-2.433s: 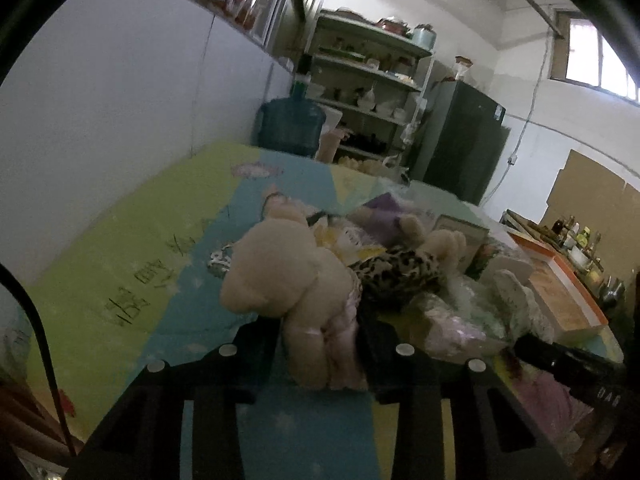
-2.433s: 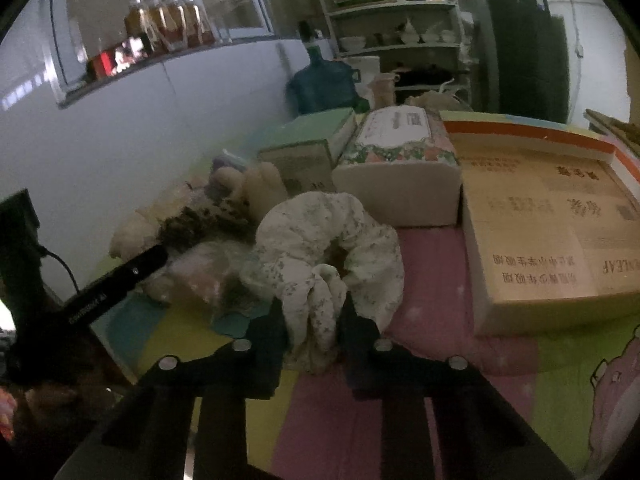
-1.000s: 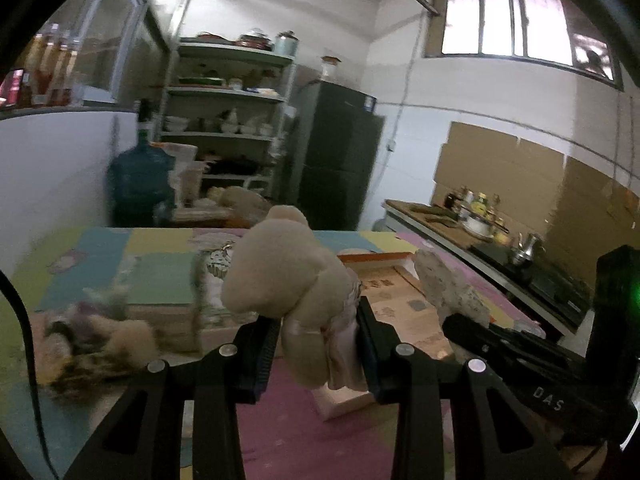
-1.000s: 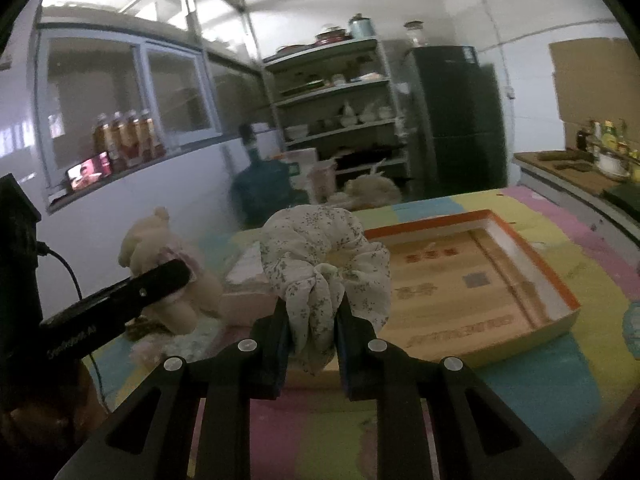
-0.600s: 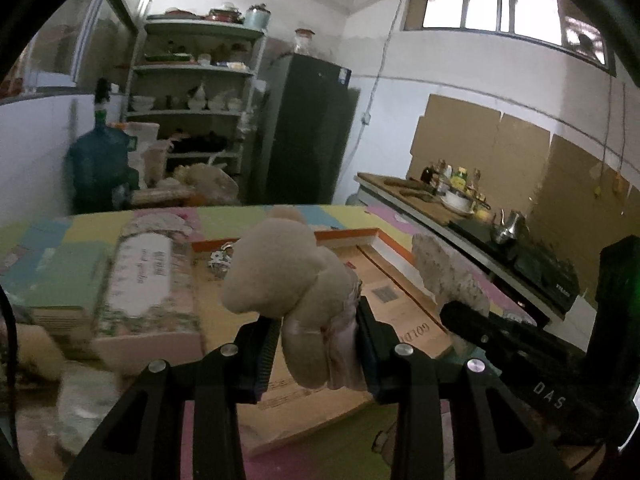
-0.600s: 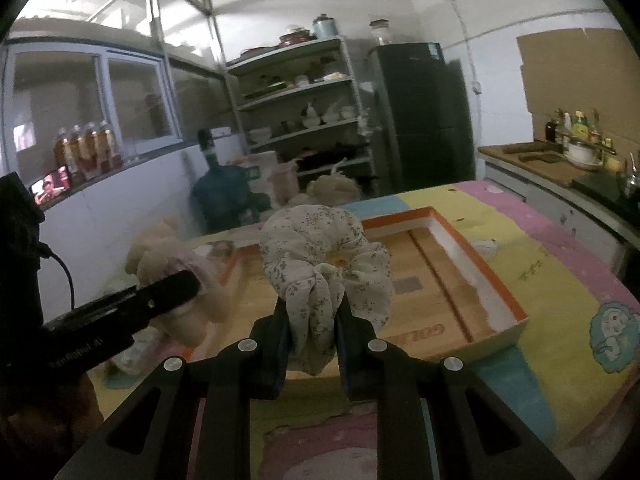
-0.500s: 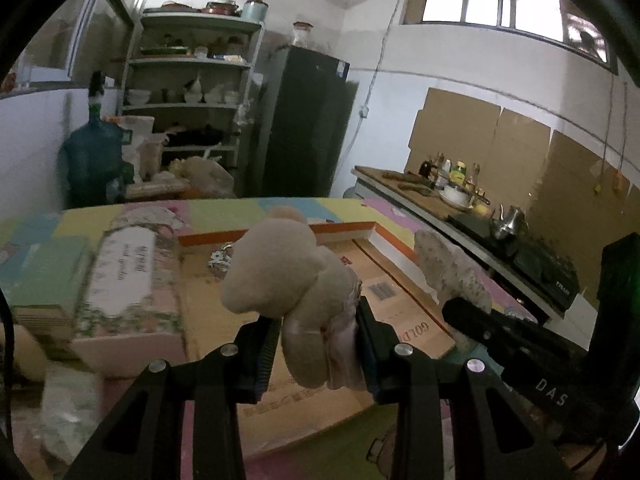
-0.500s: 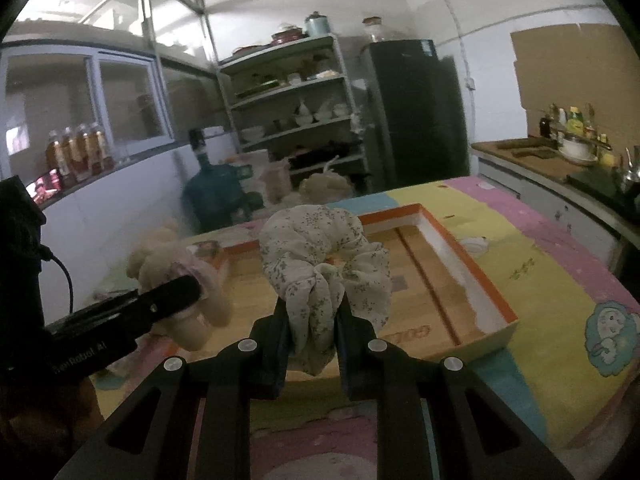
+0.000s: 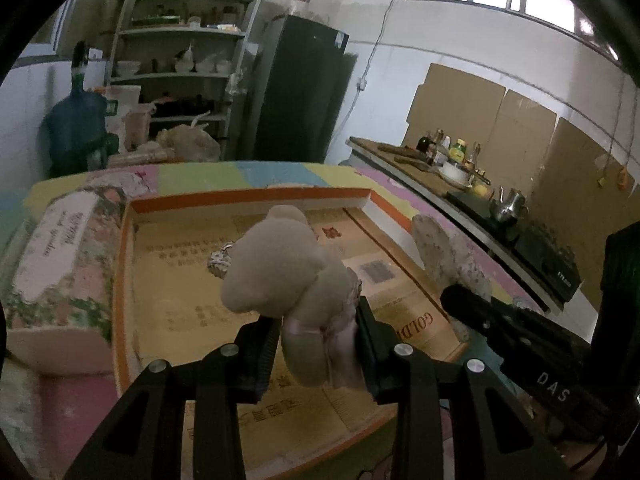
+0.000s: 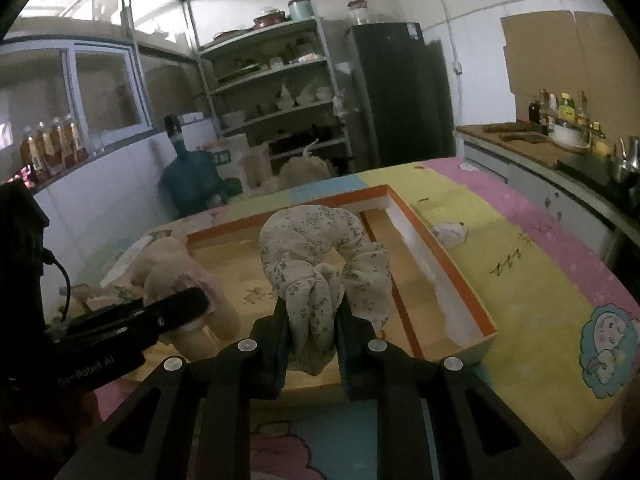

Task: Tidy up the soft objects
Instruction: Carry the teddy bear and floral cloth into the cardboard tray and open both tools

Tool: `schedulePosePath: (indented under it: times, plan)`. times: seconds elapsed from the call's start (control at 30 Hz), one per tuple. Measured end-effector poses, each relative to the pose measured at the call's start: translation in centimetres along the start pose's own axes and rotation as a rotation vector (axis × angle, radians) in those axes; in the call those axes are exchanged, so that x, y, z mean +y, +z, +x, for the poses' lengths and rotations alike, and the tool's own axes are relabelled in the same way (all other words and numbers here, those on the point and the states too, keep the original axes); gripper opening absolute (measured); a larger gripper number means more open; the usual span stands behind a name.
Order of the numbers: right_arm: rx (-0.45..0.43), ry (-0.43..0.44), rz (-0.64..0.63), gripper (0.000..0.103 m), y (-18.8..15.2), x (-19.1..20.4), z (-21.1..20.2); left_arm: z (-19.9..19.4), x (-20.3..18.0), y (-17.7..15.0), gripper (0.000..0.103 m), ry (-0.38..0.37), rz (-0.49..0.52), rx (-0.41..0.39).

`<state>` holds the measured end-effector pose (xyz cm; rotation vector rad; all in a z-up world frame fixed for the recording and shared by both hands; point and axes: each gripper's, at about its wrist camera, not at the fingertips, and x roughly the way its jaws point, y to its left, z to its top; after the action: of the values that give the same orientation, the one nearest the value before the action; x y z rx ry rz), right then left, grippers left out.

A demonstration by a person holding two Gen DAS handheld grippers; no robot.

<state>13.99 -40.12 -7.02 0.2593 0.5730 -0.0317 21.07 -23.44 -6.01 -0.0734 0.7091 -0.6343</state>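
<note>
Hanging over the orange-rimmed box (image 9: pixel 124 264) — plush toy (image 9: pixel 280 276) clenched in left gripper (image 9: pixel 316 344) toward its left half, floral scrunchie (image 10: pixel 320 256) pinched in right gripper (image 10: pixel 312 332) toward its right — both straight above the floor.

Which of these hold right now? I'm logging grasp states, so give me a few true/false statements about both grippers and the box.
1. The left gripper is shut on the plush toy. True.
2. The right gripper is open and holds nothing. False: it is shut on the floral scrunchie.
3. The plush toy lies flat on the box floor. False: it is held up in the fingers, over the orange-rimmed box.
4. A floral tissue pack sits beside the box. True.
</note>
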Motion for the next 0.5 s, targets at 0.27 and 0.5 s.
schedulePosePath:
  times: [0.27, 0.5]
  plan:
    - [0.036, -0.014, 0.007, 0.023, -0.4, -0.6, 1.3, 2.0, 1.0, -0.4, 0.048, 0.000, -0.065, 0.092]
    - [0.038, -0.008, 0.052, 0.039, -0.7, -1.3, 1.5, 1.7, 0.8, -0.8, 0.062, 0.016, -0.035, 0.098]
